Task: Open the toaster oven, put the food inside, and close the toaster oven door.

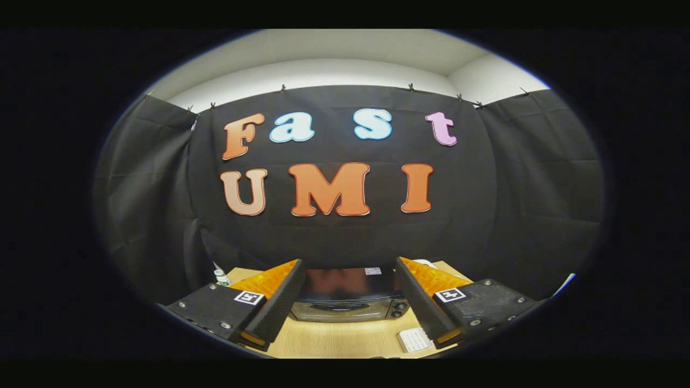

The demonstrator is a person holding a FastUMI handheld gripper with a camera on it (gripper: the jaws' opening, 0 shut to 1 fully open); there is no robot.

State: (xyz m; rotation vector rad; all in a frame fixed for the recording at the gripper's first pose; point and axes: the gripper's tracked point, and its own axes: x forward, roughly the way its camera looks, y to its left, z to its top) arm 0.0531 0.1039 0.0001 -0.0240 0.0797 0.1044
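- While the gripper (345,302) hangs high, its 2 fingers (275,304) stand wide apart, holding nothing.
- On the counter (345,339) beyond them sits the toaster oven (347,302), door seemingly closed.
- Risk: descending from this height could strike the oven's top rather than its handle.

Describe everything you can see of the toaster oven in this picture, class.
The toaster oven is a dark, glossy box standing upright on the wooden table, beyond the open fingers and framed between them. Its shiny top mirrors the wall behind. The front shows a glass door, apparently closed, with two round knobs to its right. The fingers hide both its sides. Nothing touches it but the table.
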